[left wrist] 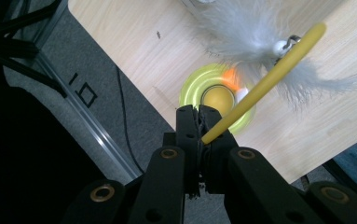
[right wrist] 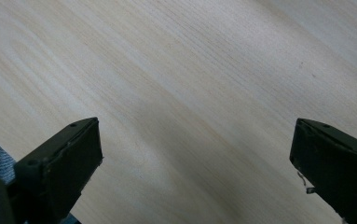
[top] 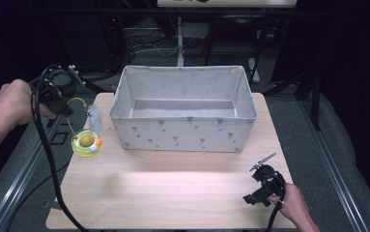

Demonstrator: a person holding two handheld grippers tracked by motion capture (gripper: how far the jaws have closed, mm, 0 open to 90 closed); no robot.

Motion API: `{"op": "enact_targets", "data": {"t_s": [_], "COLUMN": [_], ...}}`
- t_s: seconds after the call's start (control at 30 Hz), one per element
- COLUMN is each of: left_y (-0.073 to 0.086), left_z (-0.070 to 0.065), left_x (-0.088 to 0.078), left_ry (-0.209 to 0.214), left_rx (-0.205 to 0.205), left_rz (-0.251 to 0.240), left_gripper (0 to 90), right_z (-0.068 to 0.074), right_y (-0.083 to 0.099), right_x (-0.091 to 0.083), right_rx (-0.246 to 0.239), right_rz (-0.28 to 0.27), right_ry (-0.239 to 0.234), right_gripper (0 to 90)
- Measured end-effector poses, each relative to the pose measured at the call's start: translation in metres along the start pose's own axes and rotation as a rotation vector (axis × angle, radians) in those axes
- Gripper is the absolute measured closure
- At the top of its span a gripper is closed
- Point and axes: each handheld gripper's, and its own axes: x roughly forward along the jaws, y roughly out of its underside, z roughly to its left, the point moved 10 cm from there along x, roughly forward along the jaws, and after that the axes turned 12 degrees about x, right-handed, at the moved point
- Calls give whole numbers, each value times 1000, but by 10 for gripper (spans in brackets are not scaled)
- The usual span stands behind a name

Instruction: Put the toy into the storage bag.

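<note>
- High view shows the left gripper [top: 63, 99] off the left end of the grey fabric storage box with small printed shapes [top: 183, 108], jaws pinched tight on the thin yellow plastic wand [left wrist: 264, 81] of a cat toy.
- That toy's translucent yellow-green round base with an orange ball inside [top: 86, 142] sits just left of the box's front corner, near the edge of the pale wood-grain table [top: 173, 193]. Can't tell whether it's touching the table or hanging just off it.
- A fluffy white feather tuft [left wrist: 241, 28] hangs where the wand bends, clipped on with a little metal bit.
- Biggest risk, probably: the wand is skinny, smooth and bendy, and the grip is right at its tip. A quick swing toward the box could let it twist or slip out.
- The dangling base could also clip the box's soft wall and push it, since fabric like that gives.
- Right gripper [right wrist: 195, 154], in front of the box's right end, hovers over bare wood with jaws spread wide, holding nothing.
</note>
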Motion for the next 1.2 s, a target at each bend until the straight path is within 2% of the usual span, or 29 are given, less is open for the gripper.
{"op": "enact_targets", "data": {"t_s": [0.67, 1.2], "left_y": [-11, -23], "left_z": [22, 35], "left_x": [-34, -57], "left_ry": [-45, -77], "left_rx": [3, 0], "left_rz": [26, 26], "left_gripper": [879, 879], "right_z": [0, 0], "right_y": [0, 0], "right_x": [0, 0], "right_rx": [4, 3], "right_rz": [-5, -3], "right_ry": [0, -3], "right_gripper": [18, 18]}}
